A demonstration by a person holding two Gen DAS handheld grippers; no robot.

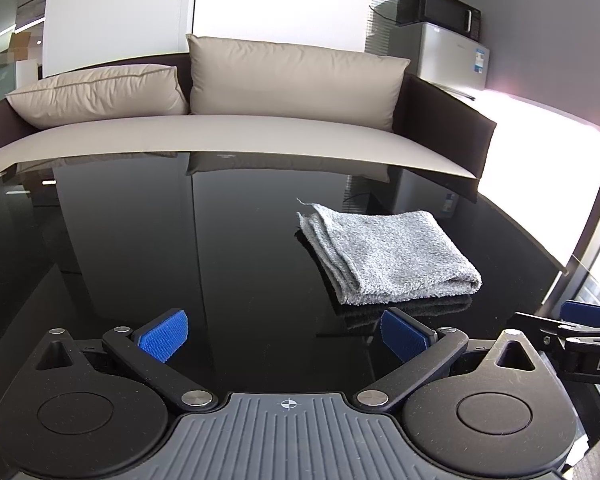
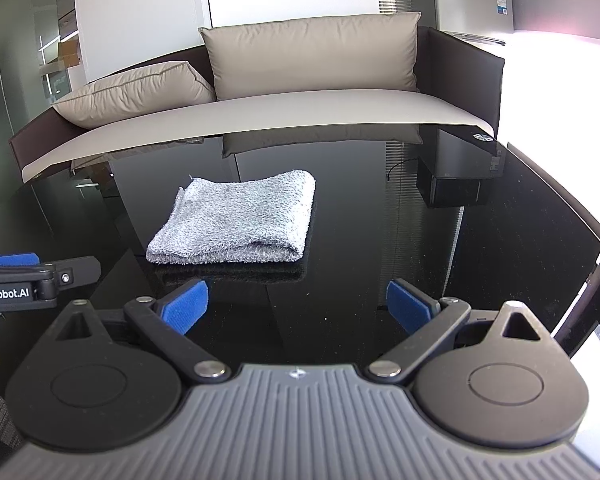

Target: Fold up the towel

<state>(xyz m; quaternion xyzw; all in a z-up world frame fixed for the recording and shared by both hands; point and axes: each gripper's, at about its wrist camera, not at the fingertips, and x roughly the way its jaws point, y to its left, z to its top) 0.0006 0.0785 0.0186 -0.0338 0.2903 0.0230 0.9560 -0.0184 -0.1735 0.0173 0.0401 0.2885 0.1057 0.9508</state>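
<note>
We count: one folded grey towel [image 1: 388, 258], two grippers, one black table [image 1: 180, 240], one sofa [image 1: 440, 128], two cushions, one microwave [image 1: 438, 10].

"enRobot.AI" on left gripper [image 2: 16, 276], "DA" on right gripper [image 1: 588, 344]

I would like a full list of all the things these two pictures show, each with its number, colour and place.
Folded grey terry towel: one, grey, lying on the table ahead of both grippers, touched by neither.
Glossy black table: one, black, fills the foreground.
Sofa with dark frame: one, dark brown with a beige seat, behind the table.
Beige cushions: two, beige, one upright on the sofa, one lying at its left end.
Black microwave oven: one, black, on top of the fridge.
Small silver fridge: one, silver, right of the sofa.
Left gripper: one, black with blue pads, open, holding nothing.
Right gripper: one, black with blue pads, open, holding nothing.
</note>
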